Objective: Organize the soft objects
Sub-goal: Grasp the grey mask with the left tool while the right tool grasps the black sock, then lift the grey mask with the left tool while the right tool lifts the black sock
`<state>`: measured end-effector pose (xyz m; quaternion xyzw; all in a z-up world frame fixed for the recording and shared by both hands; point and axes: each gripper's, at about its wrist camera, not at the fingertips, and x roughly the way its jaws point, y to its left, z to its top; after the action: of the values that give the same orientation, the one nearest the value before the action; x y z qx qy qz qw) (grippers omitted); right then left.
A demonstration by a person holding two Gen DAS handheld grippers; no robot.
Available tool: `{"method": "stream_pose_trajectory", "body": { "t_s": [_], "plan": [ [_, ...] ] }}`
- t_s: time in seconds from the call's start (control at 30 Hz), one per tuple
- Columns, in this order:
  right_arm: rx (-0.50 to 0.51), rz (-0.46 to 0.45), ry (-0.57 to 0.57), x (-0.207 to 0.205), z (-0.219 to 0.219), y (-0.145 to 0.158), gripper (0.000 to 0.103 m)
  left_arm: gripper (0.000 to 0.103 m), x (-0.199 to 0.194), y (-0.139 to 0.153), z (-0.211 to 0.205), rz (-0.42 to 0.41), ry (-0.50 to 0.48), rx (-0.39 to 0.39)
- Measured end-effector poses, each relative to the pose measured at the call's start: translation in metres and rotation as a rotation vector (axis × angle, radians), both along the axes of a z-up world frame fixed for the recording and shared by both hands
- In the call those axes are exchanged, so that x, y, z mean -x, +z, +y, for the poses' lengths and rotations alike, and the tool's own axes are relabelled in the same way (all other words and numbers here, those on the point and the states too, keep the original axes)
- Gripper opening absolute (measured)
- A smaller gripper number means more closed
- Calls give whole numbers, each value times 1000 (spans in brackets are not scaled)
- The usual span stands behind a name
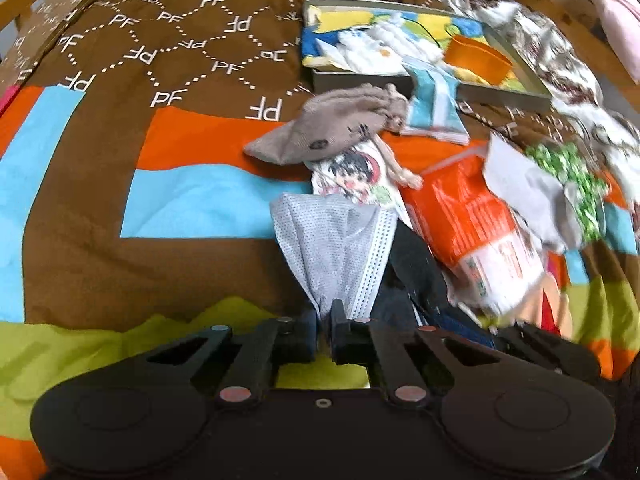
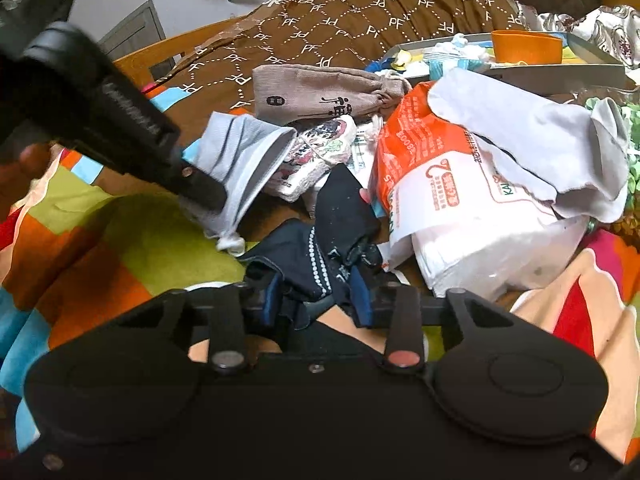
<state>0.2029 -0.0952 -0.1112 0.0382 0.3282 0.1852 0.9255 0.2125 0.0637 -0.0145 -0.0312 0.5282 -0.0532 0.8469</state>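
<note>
My left gripper (image 1: 324, 326) is shut on a grey mesh cloth (image 1: 336, 248), which hangs lifted above the bedspread; it also shows in the right wrist view (image 2: 240, 156) with the left gripper (image 2: 204, 192) clamped on its lower edge. My right gripper (image 2: 316, 300) stands around a dark navy cloth (image 2: 312, 264) with its fingers apart. A brown sock (image 1: 340, 124) lies beyond, on a cartoon-print cloth (image 1: 360, 180). An orange and white tissue pack (image 2: 444, 184) lies at the right under a pale grey cloth (image 2: 540, 148).
A shallow grey tray (image 1: 500, 98) at the far right holds an orange cup (image 1: 476, 58) and white cloths. Green patterned fabric (image 1: 572, 184) lies at the right. The brown and coloured bedspread (image 1: 140, 160) stretches to the left. A wooden bed frame (image 2: 160, 52) runs behind.
</note>
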Motion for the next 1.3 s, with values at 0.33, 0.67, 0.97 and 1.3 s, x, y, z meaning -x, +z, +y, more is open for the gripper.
{"method": "stream_pose_trajectory", "body": {
  "t_s": [0.33, 0.67, 0.97, 1.3],
  "plan": [
    [44, -31, -12, 11, 2, 11, 0, 5, 29, 6, -1, 28, -13, -18],
    [45, -170, -4, 36, -4, 49, 0, 5, 48, 30, -10, 1, -1, -1],
    [41, -314, -58, 52, -20, 78, 0, 5, 43, 58, -29, -79, -25, 26],
    [4, -401, -101, 62, -43, 87, 0, 5, 1, 71, -43, -156, -120, 102]
  ]
}}
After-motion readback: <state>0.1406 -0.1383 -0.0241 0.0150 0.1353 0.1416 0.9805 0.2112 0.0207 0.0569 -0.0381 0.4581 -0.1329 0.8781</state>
